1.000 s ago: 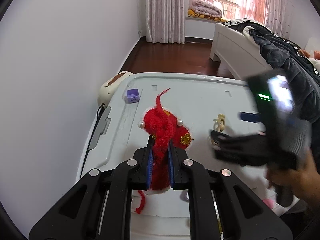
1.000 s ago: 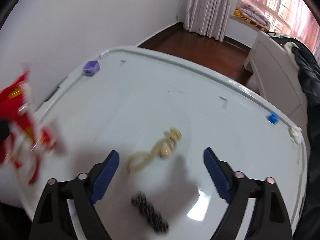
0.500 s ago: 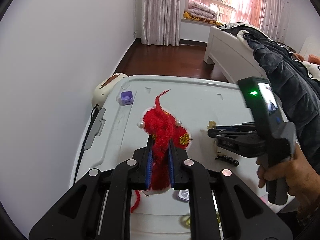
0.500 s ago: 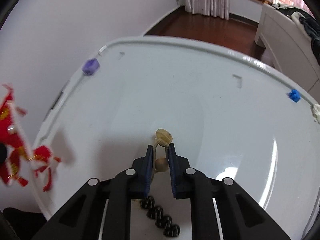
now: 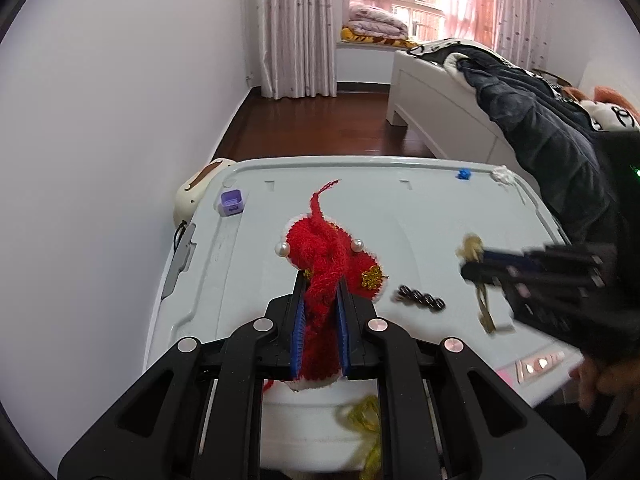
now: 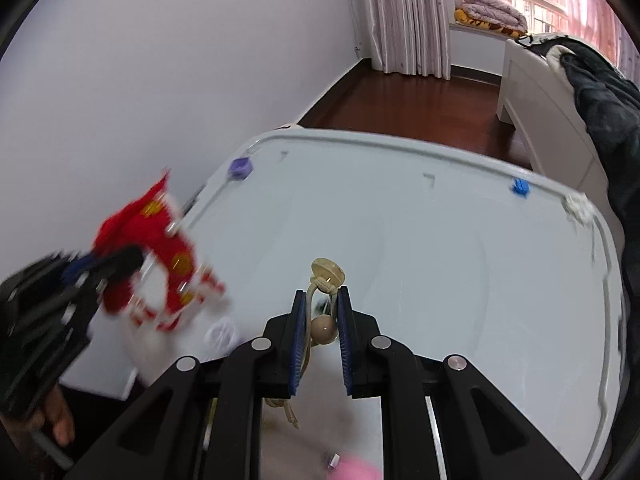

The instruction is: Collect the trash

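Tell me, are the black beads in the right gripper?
No, the black beads lie on the white lid; the right gripper holds a beige cord.

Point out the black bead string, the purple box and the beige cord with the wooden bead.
black bead string [image 5: 421,300]: left wrist view, middle bead of the row.
purple box [image 5: 232,202]: left wrist view, its open top.
beige cord with the wooden bead [image 6: 324,329]: right wrist view, the round bead between the pads.
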